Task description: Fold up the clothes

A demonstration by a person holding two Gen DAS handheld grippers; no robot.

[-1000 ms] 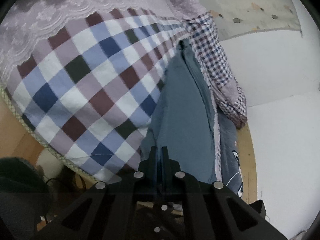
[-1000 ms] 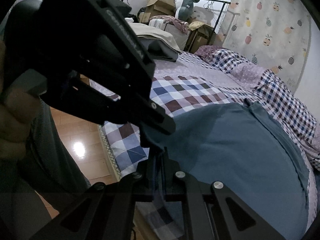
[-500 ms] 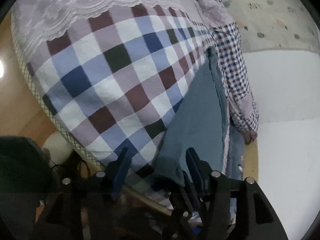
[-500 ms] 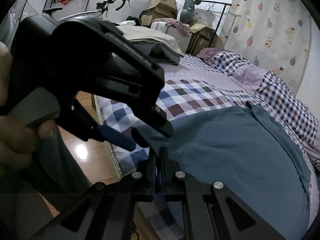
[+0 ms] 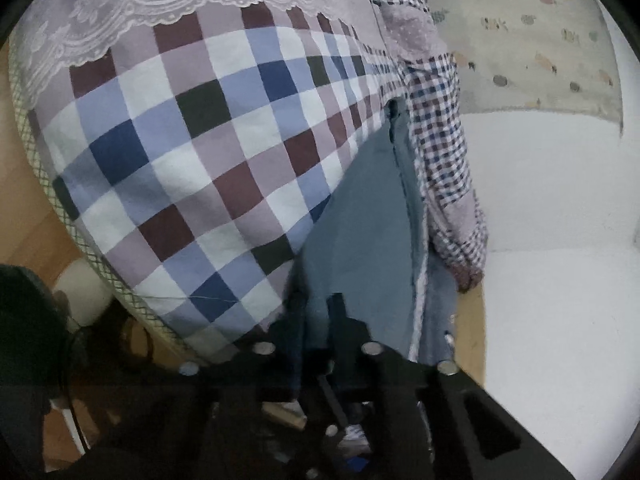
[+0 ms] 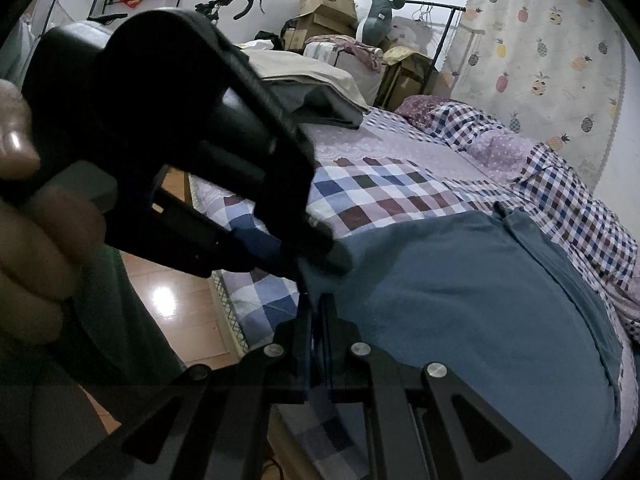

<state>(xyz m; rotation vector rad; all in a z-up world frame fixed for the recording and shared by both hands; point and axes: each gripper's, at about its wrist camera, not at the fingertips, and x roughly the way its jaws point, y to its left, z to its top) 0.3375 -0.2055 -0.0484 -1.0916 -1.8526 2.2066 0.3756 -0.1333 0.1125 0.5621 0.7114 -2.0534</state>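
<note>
Soft matte teal-blue garment (image 6: 472, 304) lies flat on checked patchwork quilt (image 5: 192, 152) w/ lace trim at 12 o'clock, near hem clamped by right gripper (image 6: 318, 312) and left gripper (image 5: 316, 320), both pinched onto cloth at 6 o'clock; cardboard boxes (image 6: 320, 8) stacked at rear, contents unseen.

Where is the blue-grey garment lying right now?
The blue-grey cotton garment lies spread on the checked patchwork bedspread, at the bed's near edge in the right wrist view.
</note>
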